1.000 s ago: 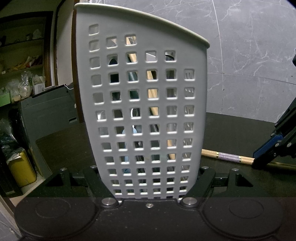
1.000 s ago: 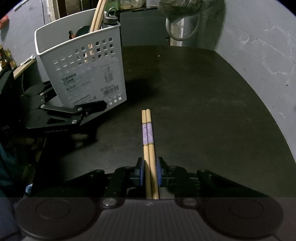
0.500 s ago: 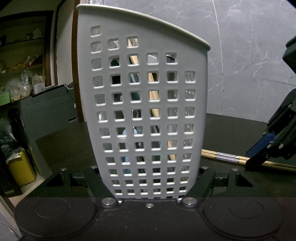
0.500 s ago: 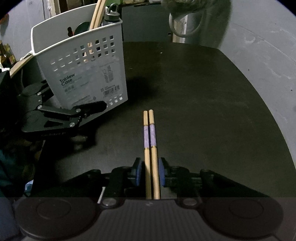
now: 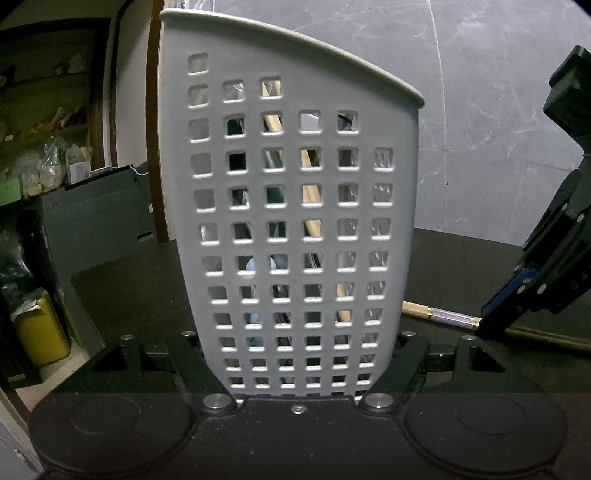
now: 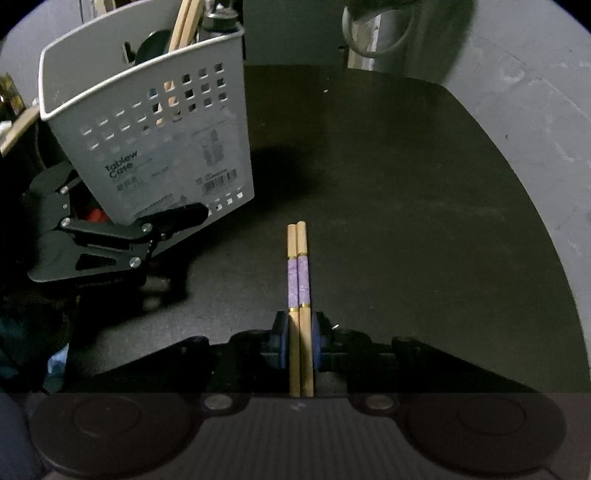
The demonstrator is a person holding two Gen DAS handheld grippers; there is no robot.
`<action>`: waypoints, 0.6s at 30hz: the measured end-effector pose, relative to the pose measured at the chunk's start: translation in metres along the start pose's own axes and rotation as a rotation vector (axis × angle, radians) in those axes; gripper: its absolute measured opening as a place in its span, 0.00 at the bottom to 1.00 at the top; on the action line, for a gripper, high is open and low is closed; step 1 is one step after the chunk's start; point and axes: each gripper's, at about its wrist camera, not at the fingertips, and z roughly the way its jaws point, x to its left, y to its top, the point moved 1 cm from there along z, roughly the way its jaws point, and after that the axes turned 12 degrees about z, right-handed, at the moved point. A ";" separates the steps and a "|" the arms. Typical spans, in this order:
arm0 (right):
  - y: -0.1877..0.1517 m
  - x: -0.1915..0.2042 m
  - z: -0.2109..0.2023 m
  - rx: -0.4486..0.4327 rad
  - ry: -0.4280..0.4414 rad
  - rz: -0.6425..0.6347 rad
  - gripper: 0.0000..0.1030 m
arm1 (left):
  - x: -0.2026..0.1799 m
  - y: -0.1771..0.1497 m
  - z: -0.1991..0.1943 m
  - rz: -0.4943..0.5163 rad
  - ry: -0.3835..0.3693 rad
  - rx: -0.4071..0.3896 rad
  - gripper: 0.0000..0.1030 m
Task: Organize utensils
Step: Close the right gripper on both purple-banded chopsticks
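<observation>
A white perforated basket (image 5: 295, 221) fills the left wrist view, and my left gripper (image 5: 297, 354) is shut on its base, one finger on each side. Wooden sticks and dark utensils stand inside it. In the right wrist view the same basket (image 6: 147, 147) stands tilted at the left, with a left finger (image 6: 173, 219) against its lower wall. A pair of wooden chopsticks (image 6: 298, 280) with purple bands lies on the black table. My right gripper (image 6: 300, 332) is closing on them, its blue pads touching both sides. The left wrist view shows the right gripper (image 5: 495, 314) over the chopsticks (image 5: 443, 316).
The round black table (image 6: 406, 184) stretches ahead and right of the chopsticks, bounded by a grey marble wall (image 5: 480, 110). A yellow bin (image 5: 40, 332) and cluttered shelves (image 5: 48, 147) lie off the table's left side. A grey looped object (image 6: 376, 33) hangs at the far edge.
The right gripper's jaws widened slightly around the chopsticks, then narrowed onto them again, and it shifted a little along them. The chopsticks and the basket stayed where they were.
</observation>
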 end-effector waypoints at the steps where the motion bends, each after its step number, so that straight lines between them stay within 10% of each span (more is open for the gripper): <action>1: 0.001 0.001 0.000 0.007 -0.005 0.002 0.13 | 0.000 0.000 0.000 -0.002 0.000 0.000 0.73; 18: 0.012 -0.004 0.000 0.057 0.010 0.031 0.12 | 0.003 -0.005 0.000 -0.007 -0.003 -0.004 0.73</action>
